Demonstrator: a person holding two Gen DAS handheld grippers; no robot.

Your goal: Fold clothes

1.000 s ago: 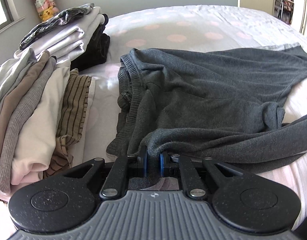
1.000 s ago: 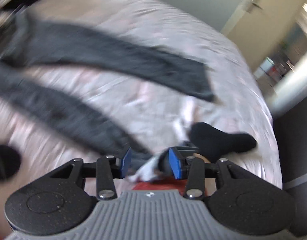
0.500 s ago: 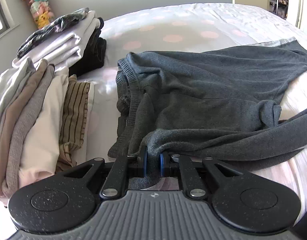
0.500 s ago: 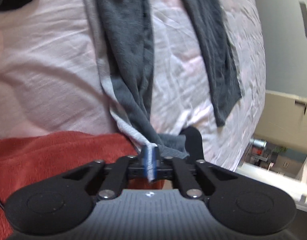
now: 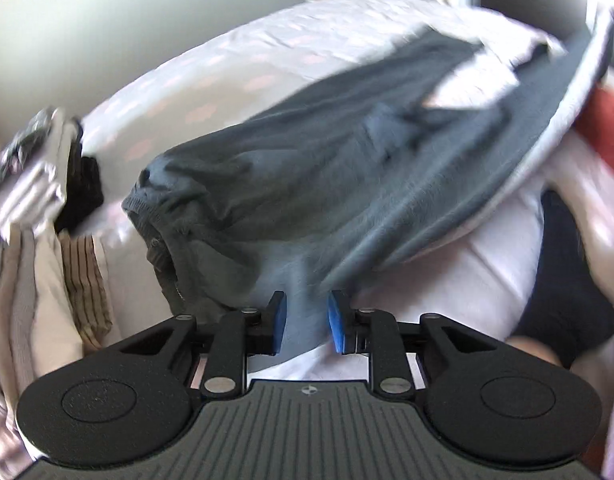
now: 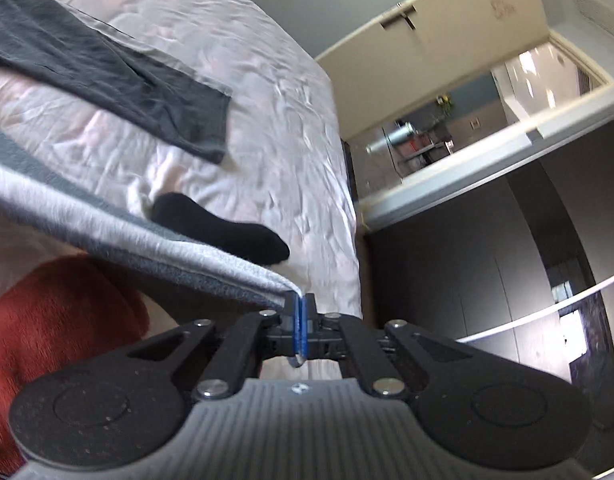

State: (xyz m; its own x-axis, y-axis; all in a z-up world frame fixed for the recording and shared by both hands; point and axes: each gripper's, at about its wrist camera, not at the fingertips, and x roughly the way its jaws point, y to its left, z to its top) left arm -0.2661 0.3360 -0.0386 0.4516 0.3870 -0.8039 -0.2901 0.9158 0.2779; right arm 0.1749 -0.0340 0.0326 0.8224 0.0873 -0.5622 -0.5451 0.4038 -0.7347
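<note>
The right hand-held gripper (image 6: 300, 322) is clamped on a leg hem of the grey sweatpants (image 5: 307, 184), stretched above the bed (image 6: 267, 92). The left hand-held gripper (image 5: 306, 322) is opening, pads apart, waistband fabric between them.

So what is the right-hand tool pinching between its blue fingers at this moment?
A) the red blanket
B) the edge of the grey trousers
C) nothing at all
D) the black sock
B: in the right wrist view the blue fingers are pressed together on the edge of the grey trousers, while the black sock lies on the bed beyond.
</note>
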